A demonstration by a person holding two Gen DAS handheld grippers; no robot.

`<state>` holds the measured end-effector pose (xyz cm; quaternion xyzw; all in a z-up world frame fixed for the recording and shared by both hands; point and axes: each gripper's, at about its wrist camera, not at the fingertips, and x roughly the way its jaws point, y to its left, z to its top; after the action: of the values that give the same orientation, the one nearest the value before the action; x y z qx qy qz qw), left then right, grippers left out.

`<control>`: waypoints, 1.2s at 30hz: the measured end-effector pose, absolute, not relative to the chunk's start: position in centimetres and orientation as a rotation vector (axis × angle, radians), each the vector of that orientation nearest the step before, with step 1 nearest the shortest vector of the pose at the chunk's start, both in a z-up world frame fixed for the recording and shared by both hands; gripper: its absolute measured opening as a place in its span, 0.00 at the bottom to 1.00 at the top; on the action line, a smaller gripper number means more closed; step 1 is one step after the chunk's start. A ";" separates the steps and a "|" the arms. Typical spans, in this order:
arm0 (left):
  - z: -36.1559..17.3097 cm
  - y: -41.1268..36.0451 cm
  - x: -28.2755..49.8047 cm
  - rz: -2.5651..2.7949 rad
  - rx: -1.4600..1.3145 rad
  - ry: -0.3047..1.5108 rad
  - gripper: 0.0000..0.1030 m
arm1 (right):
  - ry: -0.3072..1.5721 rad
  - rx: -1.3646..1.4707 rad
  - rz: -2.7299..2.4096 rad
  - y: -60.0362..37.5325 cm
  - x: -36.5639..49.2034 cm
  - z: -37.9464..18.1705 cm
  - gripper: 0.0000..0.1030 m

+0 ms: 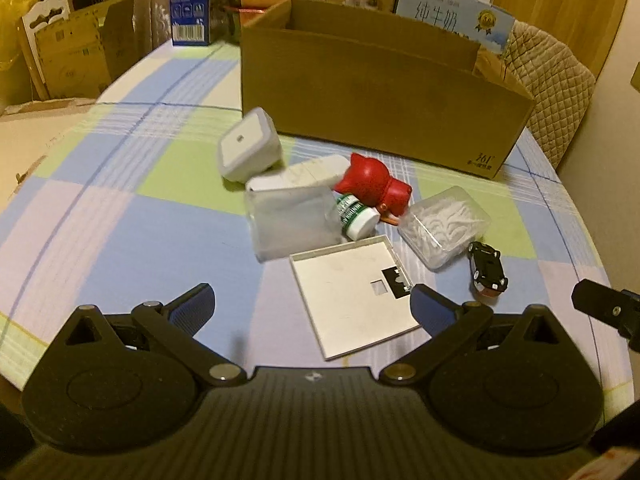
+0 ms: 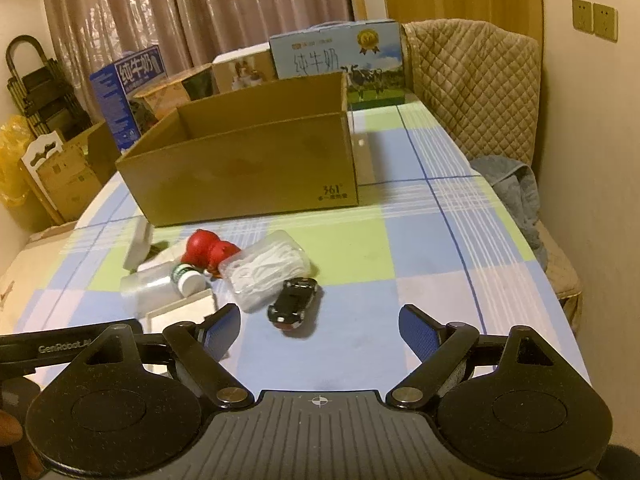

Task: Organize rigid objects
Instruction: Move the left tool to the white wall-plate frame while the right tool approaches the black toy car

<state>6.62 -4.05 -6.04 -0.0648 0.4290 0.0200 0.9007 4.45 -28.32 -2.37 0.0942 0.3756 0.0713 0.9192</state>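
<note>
A cluster of small rigid items is seen on the checked tablecloth (image 1: 120, 216), just ahead of both claws. Nearest the left gripper (image 1: 312, 304) lies a flat white tray (image 1: 352, 292), its near right corner by the right finger; the left claw is spread wide w/ nothing held. Beyond the tray, a clear plastic box (image 1: 288, 220), a green-labelled bottle (image 1: 354, 216), a red figurine (image 1: 372, 186) and a white square case (image 1: 248, 146) are bunched together, some touching. To the right, a clear floss-pick box (image 1: 444, 224) and a black toy car (image 1: 488, 270) are found. The car (image 2: 294, 302) sits just ahead of the right gripper (image 2: 320, 334), left of centre; that claw is also spread, empty. Farther ahead, an open cardboard box (image 2: 248, 172) stands, w/ milk cartons (image 2: 336, 60) behind it.
</note>
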 end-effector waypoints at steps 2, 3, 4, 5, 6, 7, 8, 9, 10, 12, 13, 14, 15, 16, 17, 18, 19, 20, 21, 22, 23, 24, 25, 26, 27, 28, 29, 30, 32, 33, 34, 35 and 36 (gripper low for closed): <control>-6.7 -4.7 7.2 0.037 -0.141 0.895 0.99 | 0.784 0.193 0.145 -28.6 4.9 -2.9 0.81; -7.0 -5.0 7.6 0.034 -0.140 0.900 0.99 | 0.789 0.194 0.144 -28.7 5.1 -3.2 0.81; -7.4 -5.4 7.9 0.033 -0.135 0.904 0.99 | 0.795 0.193 0.142 -28.8 5.3 -3.5 0.81; -7.7 -5.7 8.2 0.031 -0.128 0.907 0.99 | 0.798 0.192 0.141 -28.8 5.5 -3.8 0.81; -8.0 -6.0 8.5 0.033 -0.123 0.910 0.99 | 0.800 0.192 0.138 -29.0 5.7 -4.1 0.81; -8.4 -6.3 8.9 0.039 -0.124 0.913 0.99 | 0.803 0.190 0.134 -29.1 5.9 -4.4 0.81; -8.7 -6.5 9.2 0.040 -0.130 0.918 0.99 | 0.806 0.190 0.129 -29.2 6.1 -4.7 0.81; -8.9 -6.7 9.5 0.037 -0.137 0.922 0.99 | 0.810 0.193 0.122 -29.4 6.3 -5.0 0.81; -9.2 -6.9 9.7 0.037 -0.137 0.925 0.99 | 0.814 0.197 0.116 -29.6 6.5 -5.2 0.81; -9.7 -7.5 10.2 0.040 -0.121 0.926 0.99 | 0.818 0.209 0.103 -30.0 6.8 -5.6 0.81; -10.0 -7.7 10.4 0.045 -0.108 0.931 0.99 | 0.819 0.215 0.096 -30.2 6.9 -5.8 0.81; -10.4 -7.9 10.6 0.051 -0.098 0.937 0.99 | 0.821 0.221 0.093 -30.4 7.0 -5.9 0.81; -10.6 -8.0 10.7 0.055 -0.094 0.939 0.99 | 0.821 0.224 0.095 -30.5 7.1 -5.9 0.81; -10.9 -8.2 10.8 0.059 -0.086 0.938 0.99 | 0.818 0.223 0.097 -30.5 7.2 -6.0 0.81; -11.1 -8.3 10.9 0.063 -0.077 0.938 0.99 | 0.813 0.218 0.095 -30.5 7.3 -5.9 0.81; -11.3 -8.4 10.9 0.068 -0.069 0.938 0.99 | 0.810 0.215 0.091 -30.5 7.4 -6.0 0.81; -11.5 -8.5 10.9 0.073 -0.057 0.931 0.99 | 0.811 0.217 0.089 -30.6 7.5 -6.1 0.81; -11.6 -8.6 10.9 0.069 -0.046 0.924 0.99 | 0.814 0.218 0.089 -30.6 7.6 -6.2 0.81; -11.7 -8.7 10.9 0.064 -0.034 0.922 0.99 | 0.818 0.218 0.089 -30.5 7.7 -6.3 0.81; -11.7 -8.6 10.9 0.057 -0.024 0.919 0.99 | 0.821 0.215 0.092 -30.5 7.8 -6.5 0.81; -11.7 -8.5 10.8 0.050 -0.020 0.919 0.99 | 0.824 0.210 0.095 -30.4 7.8 -6.6 0.81; -11.7 -8.4 10.7 0.043 -0.015 0.919 0.99 | 0.825 0.204 0.097 -30.2 7.9 -6.6 0.81; -11.7 -8.2 10.7 0.034 -0.005 0.919 0.98 | 0.826 0.198 0.101 -30.0 7.9 -6.7 0.81; -11.6 -7.9 10.5 0.020 0.005 0.915 0.95 | 0.828 0.193 0.105 -29.9 8.0 -6.8 0.81; -11.5 -7.7 10.4 0.006 0.016 0.909 0.91 | 0.830 0.189 0.109 -29.7 8.0 -6.9 0.81; -11.5 -7.4 10.3 -0.001 0.027 0.908 0.91 | 0.831 0.187 0.113 -29.6 8.1 -7.0 0.81; -11.5 -7.0 10.2 -0.007 0.031 0.910 0.91 | 0.833 0.185 0.116 -29.5 8.1 -7.2 0.81; -11.5 -6.7 10.1 -0.012 0.038 0.910 0.90 | 0.836 0.182 0.119 -29.4 8.1 -7.3 0.81; -11.4 -6.2 9.8 -0.026 0.062 0.903 0.90 | 0.840 0.178 0.123 -29.1 8.2 -7.5 0.81; -11.4 -5.9 9.7 -0.034 0.067 0.903 0.90 | 0.843 0.176 0.125 -29.0 8.3 -7.6 0.81; -11.4 -5.7 9.5 -0.049 0.066 0.904 0.90 | 0.845 0.173 0.127 -28.9 8.3 -7.7 0.81; -11.4 -5.5 9.4 -0.065 0.064 0.904 0.90 | 0.847 0.171 0.129 -28.8 8.3 -7.8 0.81; -11.4 -5.3 9.3 -0.075 0.071 0.901 0.90 | 0.849 0.169 0.130 -28.7 8.4 -7.9 0.81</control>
<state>9.25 -5.32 -11.40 0.0344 0.4352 -0.0363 0.8990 8.37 -28.67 -7.86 0.0817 0.4110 0.0628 0.9058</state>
